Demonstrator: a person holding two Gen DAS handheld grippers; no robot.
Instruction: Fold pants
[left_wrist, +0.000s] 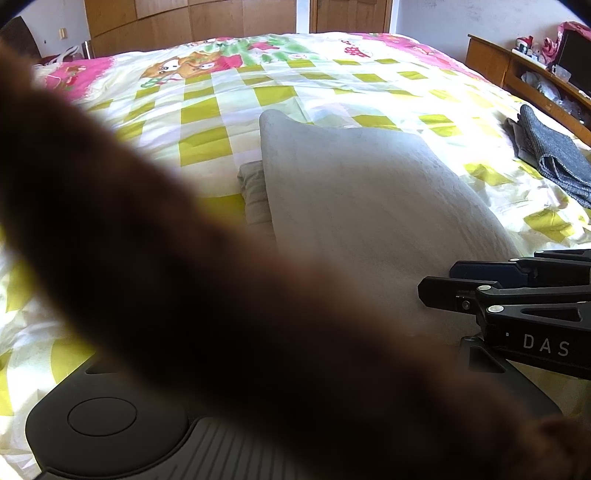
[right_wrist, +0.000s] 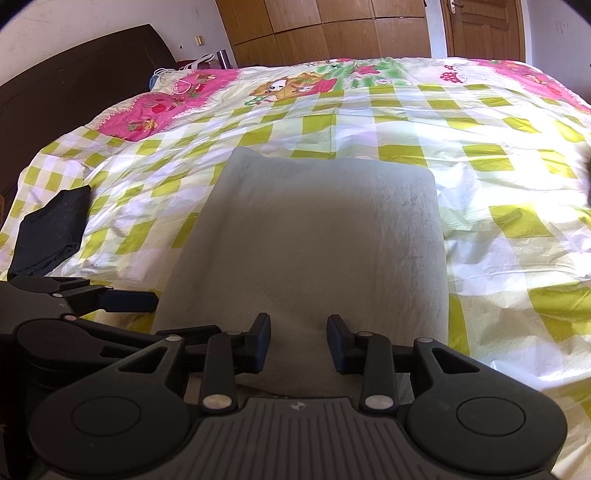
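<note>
The grey pants (right_wrist: 314, 236) lie folded into a thick rectangle in the middle of the checked quilt (right_wrist: 498, 177). My right gripper (right_wrist: 299, 343) is open, one finger on each side of a spot on the fold's near edge. At the fold's left side my left gripper (right_wrist: 181, 314) looks open, one blue pad (right_wrist: 129, 301) resting just off the cloth. In the left wrist view a blurred brown shape (left_wrist: 166, 258) covers the lens and hides my left fingers. There the pants (left_wrist: 369, 192) show behind it, and the right gripper (left_wrist: 437, 280) stands open at their near right.
A folded dark grey garment (left_wrist: 554, 158) lies at the bed's right side, near a wooden shelf (left_wrist: 517, 62). A folded black garment (right_wrist: 51, 232) lies at the left, near the dark headboard (right_wrist: 74, 85). Wooden wardrobe doors (right_wrist: 332, 29) stand beyond the bed.
</note>
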